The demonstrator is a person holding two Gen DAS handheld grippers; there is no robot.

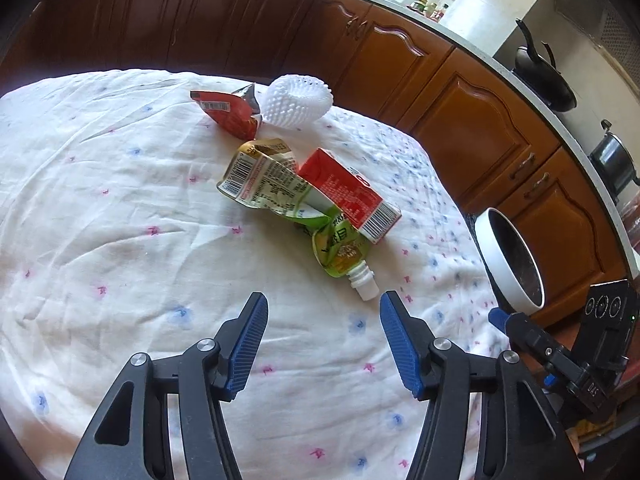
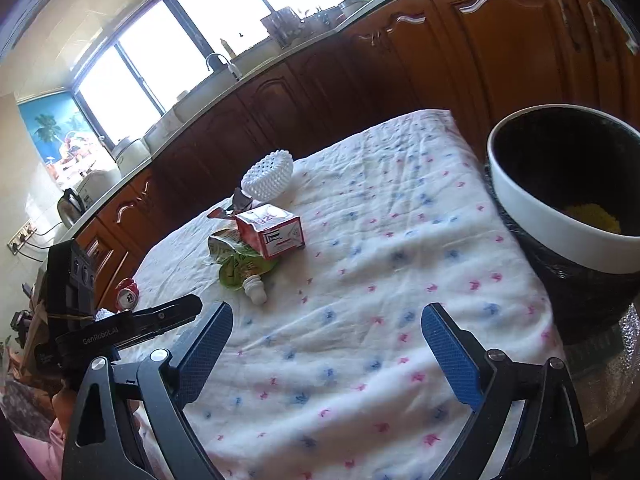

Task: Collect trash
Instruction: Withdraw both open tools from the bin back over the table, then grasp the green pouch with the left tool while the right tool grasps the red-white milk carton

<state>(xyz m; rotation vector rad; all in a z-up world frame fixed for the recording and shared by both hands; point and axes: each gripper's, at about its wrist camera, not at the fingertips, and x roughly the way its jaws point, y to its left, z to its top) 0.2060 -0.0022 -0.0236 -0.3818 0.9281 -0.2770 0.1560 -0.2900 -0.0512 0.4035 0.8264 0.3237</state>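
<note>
Both grippers, left gripper (image 1: 324,308) and right gripper (image 2: 327,320), spread, empty; carton (image 1: 348,196) hides the pouch (image 1: 280,188) (partly).

One carton (image 1: 348,196), two pouches (image 1: 276,188), one net (image 1: 298,98).

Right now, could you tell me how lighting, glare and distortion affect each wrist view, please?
Left wrist view: even daylight on the cloth, trash sharp, counter bowed by the fisheye, corners vignetted. Right wrist view: window blown out white, cabinets dim beneath it, bin interior dark, edges curved and soft.
</note>
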